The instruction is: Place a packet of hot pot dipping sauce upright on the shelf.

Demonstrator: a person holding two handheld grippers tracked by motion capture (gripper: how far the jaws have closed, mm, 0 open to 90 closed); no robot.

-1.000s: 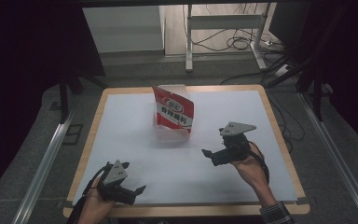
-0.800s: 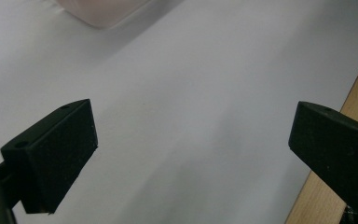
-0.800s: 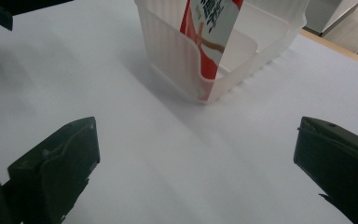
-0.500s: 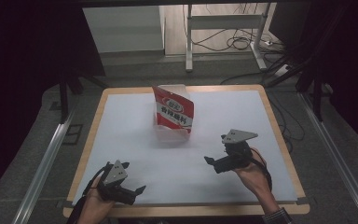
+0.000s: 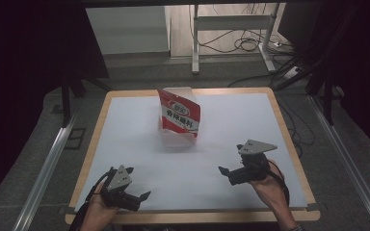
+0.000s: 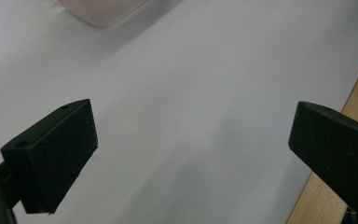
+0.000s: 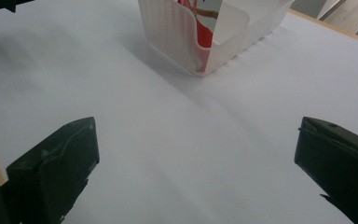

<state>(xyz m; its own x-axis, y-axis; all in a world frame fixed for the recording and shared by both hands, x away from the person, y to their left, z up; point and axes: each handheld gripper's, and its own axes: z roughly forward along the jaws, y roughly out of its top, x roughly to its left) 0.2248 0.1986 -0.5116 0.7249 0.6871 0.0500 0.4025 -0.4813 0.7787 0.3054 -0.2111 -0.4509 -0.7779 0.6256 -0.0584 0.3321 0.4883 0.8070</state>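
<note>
The left gripper (image 5: pixel 136 196) sits low by the near edge of the table (image 5: pixel 125 144), jaws wide apart and empty. The red bag (image 5: pixel 180 115) stands in a white tub (image 7: pixel 200 42) mid-table, so it stays upright. The right gripper (image 5: pixel 225 172), jaws wide and empty, points at it, maybe ready to reach.

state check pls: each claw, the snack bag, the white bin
left claw: open, empty, low over the table's near left.
right claw: open, empty, apart from the bin.
snack bag: upright in the bin, leaning, top sticking out.
white bin: upright on the white table, untouched.
</note>
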